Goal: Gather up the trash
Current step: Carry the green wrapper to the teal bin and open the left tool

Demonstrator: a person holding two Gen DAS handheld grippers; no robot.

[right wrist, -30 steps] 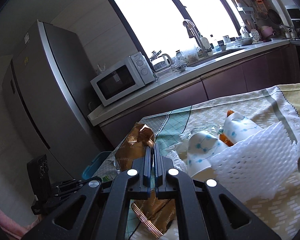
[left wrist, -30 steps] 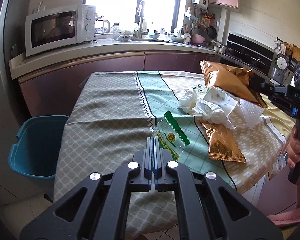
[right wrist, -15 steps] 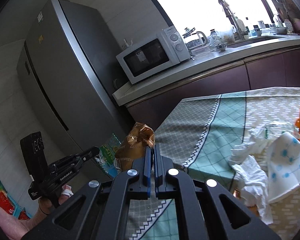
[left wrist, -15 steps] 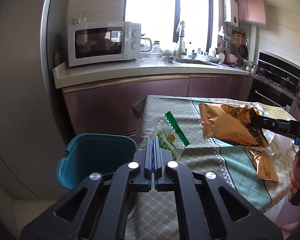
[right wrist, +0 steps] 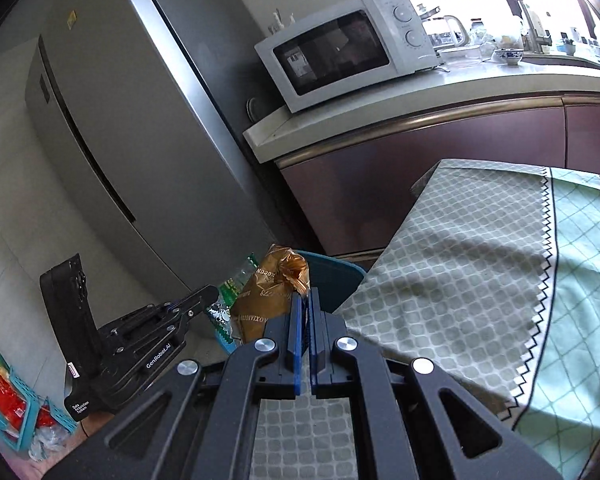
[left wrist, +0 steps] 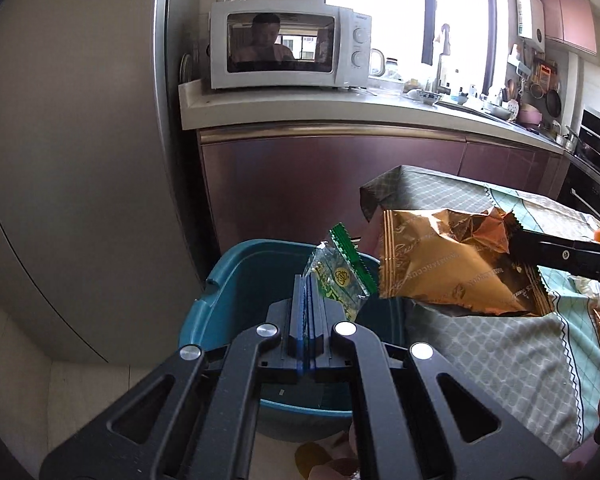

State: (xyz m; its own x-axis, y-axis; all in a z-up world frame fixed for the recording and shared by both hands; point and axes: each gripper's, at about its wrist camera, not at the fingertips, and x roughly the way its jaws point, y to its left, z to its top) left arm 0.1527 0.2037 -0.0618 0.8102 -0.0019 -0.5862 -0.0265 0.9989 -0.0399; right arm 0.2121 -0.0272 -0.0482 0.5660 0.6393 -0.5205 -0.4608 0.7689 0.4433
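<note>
My left gripper (left wrist: 309, 280) is shut on a clear green-edged wrapper (left wrist: 338, 276), which hangs over the open blue bin (left wrist: 228, 280) on the floor beside the table. My right gripper (right wrist: 305, 296) is shut on a crumpled gold foil bag (right wrist: 268, 300). In the left wrist view that gold bag (left wrist: 448, 264) hangs at the table's corner, just right of the bin, with the right gripper's fingers (left wrist: 556, 254) clamped on its upper right edge. The right wrist view shows the left gripper (right wrist: 198, 300) with the green wrapper (right wrist: 230, 296) just left of the gold bag, and the bin's rim (right wrist: 340, 270) behind.
A checked tablecloth (right wrist: 480, 264) covers the table to the right. Behind the bin stand a maroon cabinet (left wrist: 340, 184) with a white microwave (left wrist: 288, 46) on its counter and a tall grey fridge (right wrist: 112, 120). A small blue crate with red packs (right wrist: 16, 408) lies on the floor.
Both grippers have swung left from over the table toward the blue bin, each carrying its wrapper. The bin now lies directly under the left gripper; the trash pile on the table has left view.
</note>
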